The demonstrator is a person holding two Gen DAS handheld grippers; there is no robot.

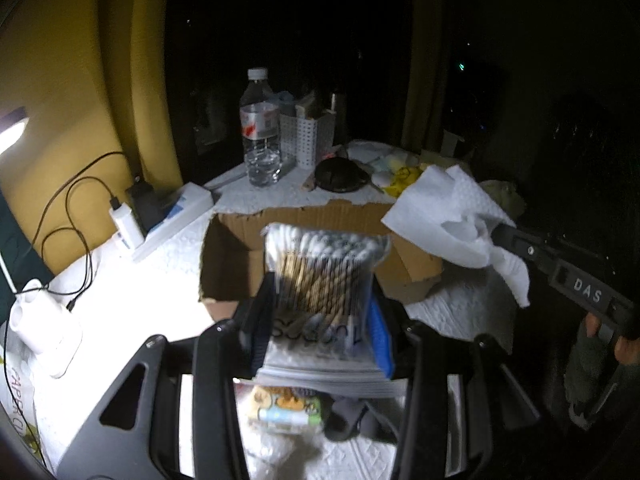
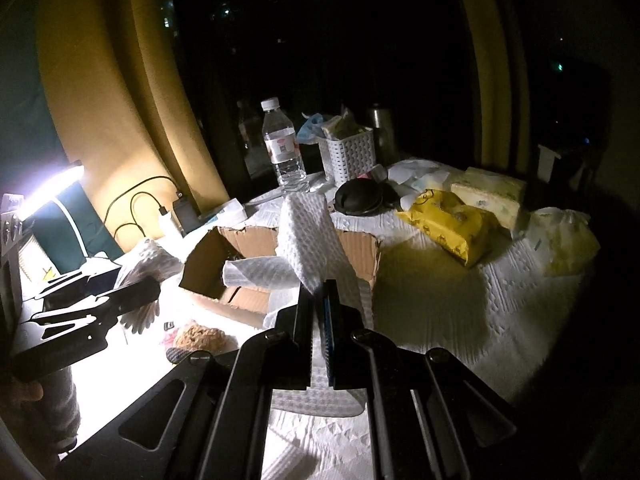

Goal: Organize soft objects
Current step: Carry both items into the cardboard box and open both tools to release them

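Note:
My left gripper (image 1: 320, 312) is shut on a clear bag of cotton swabs (image 1: 320, 276) and holds it just in front of an open cardboard box (image 1: 240, 240). My right gripper (image 2: 319, 312) is shut on a white paper towel (image 2: 308, 236), held above the box (image 2: 360, 248). In the left wrist view the right gripper (image 1: 500, 236) with the towel (image 1: 448, 216) is at the box's right side. In the right wrist view the left gripper (image 2: 148, 284) with the swab bag (image 2: 146, 256) is at the left.
On the white cloth: a water bottle (image 2: 282, 148), a white basket (image 2: 352, 156), a black round case (image 2: 356, 196), a yellow wipes pack (image 2: 444, 224), a tissue pack (image 2: 492, 192), chargers and cables (image 1: 132, 216), a lamp (image 2: 48, 188). Small items (image 1: 288, 408) lie under my left gripper.

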